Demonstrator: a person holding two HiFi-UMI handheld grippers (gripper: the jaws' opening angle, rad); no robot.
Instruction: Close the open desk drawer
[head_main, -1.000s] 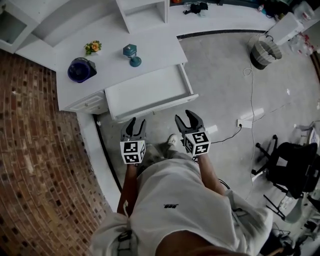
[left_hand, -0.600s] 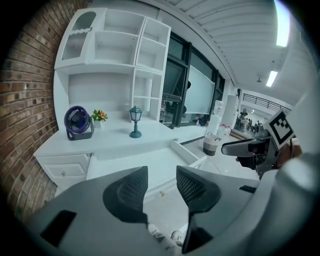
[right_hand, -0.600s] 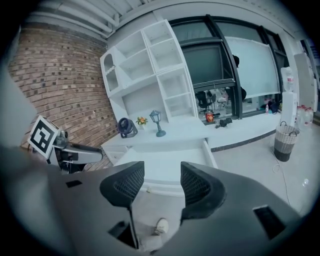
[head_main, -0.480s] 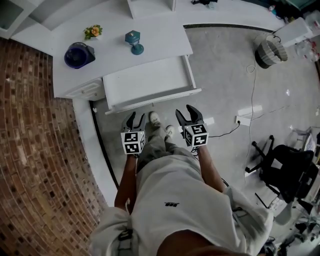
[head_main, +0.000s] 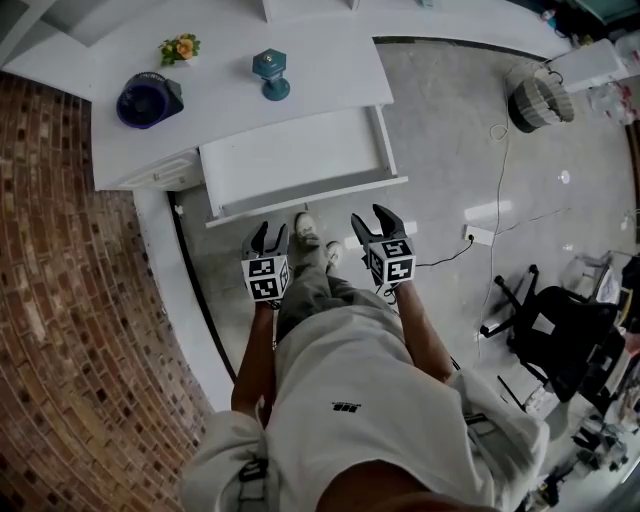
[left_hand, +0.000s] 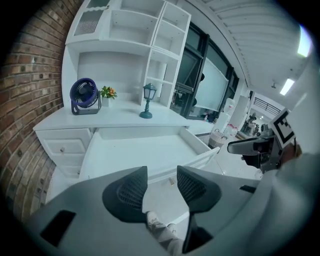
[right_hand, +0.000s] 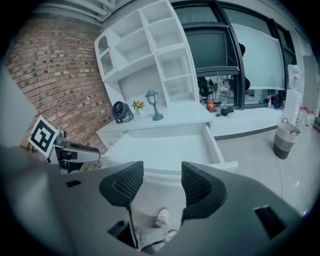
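Head view, clock directions taken from the two grippers.

- Floor (head_main: 440, 130): grey, open from 12 through 3 o'clock. A cable (head_main: 503, 190) runs across it at 2 o'clock.
- Brick wall (head_main: 70, 330): fills the 9 o'clock side and closes off room there.
- Table (head_main: 320, 70): white, at 12 o'clock. Its left end meets the brick wall and its right edge borders open floor.
- Drawer (head_main: 290, 160): pulled well out of the table toward the person, white bottom showing. Its front edge lies nearest the grippers, and its right corner juts over the floor at 1 o'clock. A strip of bare floor separates the front edge from both grippers; no contact.
- Person: light shirt at 6 o'clock, one shoe (head_main: 308, 232) between the grippers.
- Chair (head_main: 560, 340): black, at 4 o'clock, well apart.
- Basket (head_main: 535, 100): at 2 o'clock, well apart.
- Left gripper (head_main: 266, 232): jaws apart, only floor and shoe seen through the gap, pointing at the drawer front.
- Right gripper (head_main: 370, 215): jaws apart, wider than the left, aimed at the drawer front near its right end.
- Fan (head_main: 148, 100): blue, on the table at 11 o'clock.
- Lamp (head_main: 270, 73): teal, on the table just behind the drawer.
- Flowers (head_main: 178, 47): beyond the fan.
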